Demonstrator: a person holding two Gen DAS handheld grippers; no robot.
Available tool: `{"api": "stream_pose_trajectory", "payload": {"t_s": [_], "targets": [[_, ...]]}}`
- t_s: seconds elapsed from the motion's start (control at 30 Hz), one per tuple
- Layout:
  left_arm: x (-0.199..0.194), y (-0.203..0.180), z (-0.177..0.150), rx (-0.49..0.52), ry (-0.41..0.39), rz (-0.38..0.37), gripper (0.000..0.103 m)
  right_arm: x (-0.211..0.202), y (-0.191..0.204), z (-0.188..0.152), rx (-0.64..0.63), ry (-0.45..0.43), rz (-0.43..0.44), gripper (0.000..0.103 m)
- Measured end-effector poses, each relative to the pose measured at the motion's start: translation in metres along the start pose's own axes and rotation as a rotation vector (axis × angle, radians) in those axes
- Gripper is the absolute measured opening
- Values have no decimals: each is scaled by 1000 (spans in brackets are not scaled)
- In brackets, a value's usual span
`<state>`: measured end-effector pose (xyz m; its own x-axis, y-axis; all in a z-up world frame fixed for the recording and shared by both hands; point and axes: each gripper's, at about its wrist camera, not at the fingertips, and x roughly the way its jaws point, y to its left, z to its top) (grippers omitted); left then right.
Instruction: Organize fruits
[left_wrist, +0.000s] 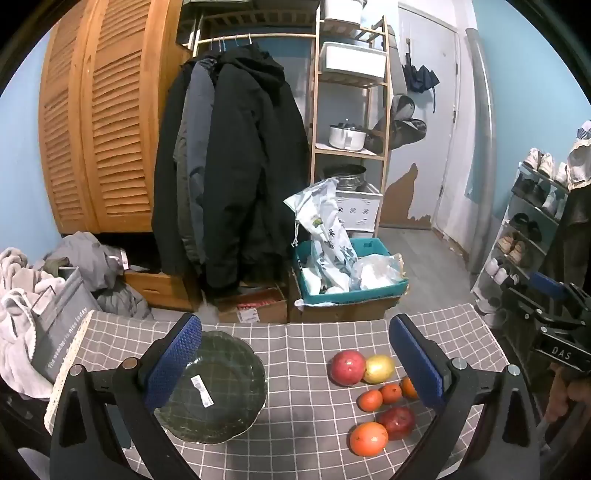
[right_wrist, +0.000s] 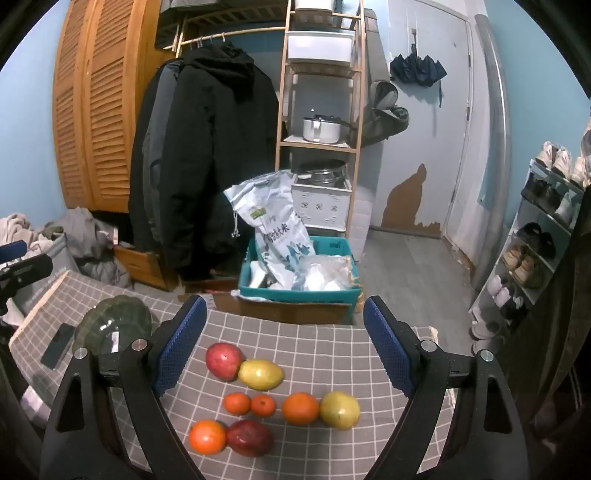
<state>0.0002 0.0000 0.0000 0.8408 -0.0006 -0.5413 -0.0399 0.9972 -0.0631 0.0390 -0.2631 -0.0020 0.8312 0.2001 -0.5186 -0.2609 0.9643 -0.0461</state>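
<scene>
glass bowl (left_wrist: 214, 387) empty, 9 o'clock on checked cloth (left_wrist: 295, 343) | fruits (right_wrist: 273, 398) loose, 3 o'clock of bowl, eight counted | left gripper (left_wrist: 295, 365) wide, holding nothing | right gripper (right_wrist: 284, 347) wide, holding nothing | step: pre-grasp, nothing moved yet | next: likely descend on red apple (right_wrist: 224, 360), close gently

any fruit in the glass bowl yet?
No. In the left wrist view the glass bowl holds only a sticker label, and the fruits all lie on the checked tablecloth beside it.
</scene>
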Motion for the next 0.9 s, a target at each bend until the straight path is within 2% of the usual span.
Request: {"api": "stream_pose_trajectory", "payload": {"t_s": [0.47,0.9], "targets": [[1,-1,8,30,-5,7,102,-1,0,1,-6,0,-3,85],[-2,-7,0,42,-18,15,102,-2,0,3,-9,3,-8,85]]}}
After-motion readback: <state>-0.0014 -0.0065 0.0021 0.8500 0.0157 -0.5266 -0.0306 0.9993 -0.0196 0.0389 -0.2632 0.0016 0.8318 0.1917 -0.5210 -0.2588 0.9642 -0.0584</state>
